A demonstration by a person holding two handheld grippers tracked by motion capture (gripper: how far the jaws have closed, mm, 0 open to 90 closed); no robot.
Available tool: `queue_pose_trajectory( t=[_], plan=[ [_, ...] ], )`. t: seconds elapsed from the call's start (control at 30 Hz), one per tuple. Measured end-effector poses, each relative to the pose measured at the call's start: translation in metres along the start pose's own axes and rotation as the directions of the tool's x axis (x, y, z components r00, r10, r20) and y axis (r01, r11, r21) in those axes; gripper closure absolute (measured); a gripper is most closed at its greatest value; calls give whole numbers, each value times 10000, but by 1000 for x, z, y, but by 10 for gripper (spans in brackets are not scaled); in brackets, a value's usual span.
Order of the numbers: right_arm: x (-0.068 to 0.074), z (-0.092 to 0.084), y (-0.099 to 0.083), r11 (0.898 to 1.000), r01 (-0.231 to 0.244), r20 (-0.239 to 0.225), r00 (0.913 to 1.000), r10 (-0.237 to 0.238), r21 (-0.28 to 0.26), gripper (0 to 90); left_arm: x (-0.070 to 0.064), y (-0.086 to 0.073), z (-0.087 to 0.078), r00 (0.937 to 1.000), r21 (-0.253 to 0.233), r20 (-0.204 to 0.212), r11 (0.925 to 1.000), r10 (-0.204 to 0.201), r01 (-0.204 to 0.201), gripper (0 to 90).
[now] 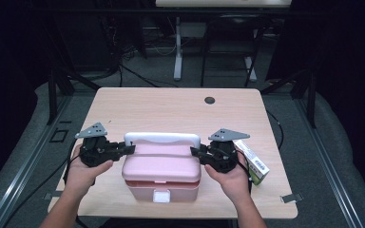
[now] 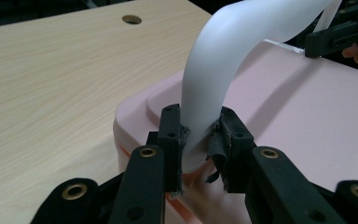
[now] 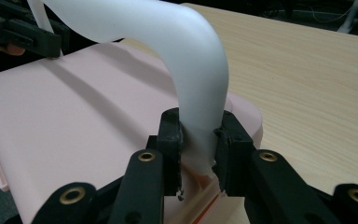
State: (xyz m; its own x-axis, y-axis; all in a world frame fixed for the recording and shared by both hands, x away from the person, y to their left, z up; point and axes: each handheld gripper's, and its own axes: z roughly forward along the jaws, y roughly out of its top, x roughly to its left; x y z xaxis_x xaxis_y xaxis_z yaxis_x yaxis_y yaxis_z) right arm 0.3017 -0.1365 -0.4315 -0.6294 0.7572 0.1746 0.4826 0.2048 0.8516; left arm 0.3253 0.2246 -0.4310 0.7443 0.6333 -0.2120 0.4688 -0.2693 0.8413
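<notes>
Nearest the person, the pink box (image 1: 161, 171) is sitting at the table's (image 1: 171, 107) front edge, lid down, white latch facing the person. The left gripper (image 2: 200, 140) is clamping one end of the white handle (image 1: 162, 138), its jaws pressing both sides of the strap; the right gripper (image 3: 196, 142) is clamping the other end likewise. So the grasp looks done, with the handle raised upright; lifting or carrying the box seems left, since it is resting on the table. Just right of the right hand, a small carton (image 1: 252, 160) is lying. Farther off, a cable hole (image 1: 210, 100) is showing.
</notes>
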Motion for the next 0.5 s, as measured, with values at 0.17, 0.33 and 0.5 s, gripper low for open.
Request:
queue_pose_trajectory(
  t=[0.17,0.33,0.5],
  plan=[
    [1,1,2,9999,6,25,10000,-6,-126,734,4,-2,-1,9997,-60,86,9997,-245,246,708],
    [-1,1,5,9998,6,4,10000,-6,-176,735,1,-4,-13,9995,-225,-169,9994,-273,269,678],
    [-1,-3,10,9996,72,-60,10000,-74,-278,736,-2,-5,-24,9993,-452,-259,9986,-285,273,694]
  ],
)
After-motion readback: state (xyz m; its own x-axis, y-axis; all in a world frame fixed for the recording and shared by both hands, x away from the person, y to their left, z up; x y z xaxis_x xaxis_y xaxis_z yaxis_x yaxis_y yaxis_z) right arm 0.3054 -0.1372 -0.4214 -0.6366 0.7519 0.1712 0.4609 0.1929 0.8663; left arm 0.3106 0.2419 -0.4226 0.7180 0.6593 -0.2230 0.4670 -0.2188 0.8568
